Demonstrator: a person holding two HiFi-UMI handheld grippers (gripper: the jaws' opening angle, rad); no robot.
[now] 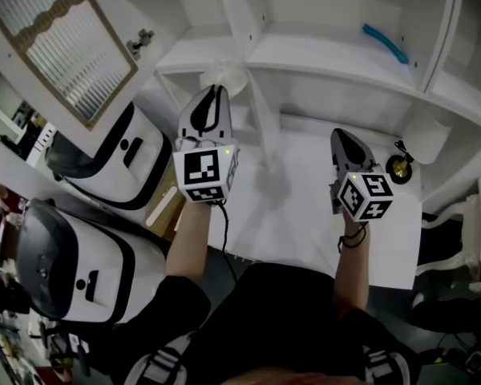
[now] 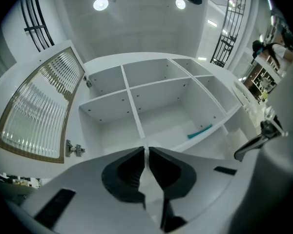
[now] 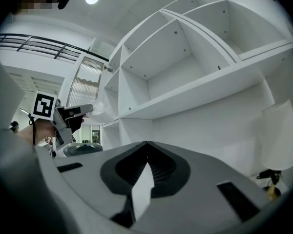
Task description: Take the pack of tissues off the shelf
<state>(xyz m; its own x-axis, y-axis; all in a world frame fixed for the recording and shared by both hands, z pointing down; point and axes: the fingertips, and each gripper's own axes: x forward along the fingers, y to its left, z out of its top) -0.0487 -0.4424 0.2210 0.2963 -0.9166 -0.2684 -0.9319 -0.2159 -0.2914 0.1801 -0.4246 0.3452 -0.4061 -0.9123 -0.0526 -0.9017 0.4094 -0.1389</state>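
Note:
My left gripper point(image 1: 216, 93) is shut on a pale, soft pack of tissues point(image 1: 230, 79), held in the air in front of the white shelf unit point(image 1: 329, 62) near its upright divider. In the right gripper view the pack point(image 3: 95, 109) sticks out from the left gripper point(image 3: 77, 112), clear of the shelf boards. In the left gripper view only a thin white edge of the pack point(image 2: 146, 161) shows between the black pads of that gripper point(image 2: 146, 150). My right gripper point(image 1: 341, 136) point(image 3: 146, 143) hangs over the white table point(image 1: 305, 215), shut with nothing in it.
A teal strip point(image 1: 385, 44) point(image 2: 200, 130) lies on a shelf board at the right. A white cylinder point(image 1: 427, 139) and a small brass item point(image 1: 399, 167) stand at the table's right. A ribbed-glass door point(image 1: 60, 42) stands open at the left; two white rounded machines point(image 1: 104, 167) sit below it.

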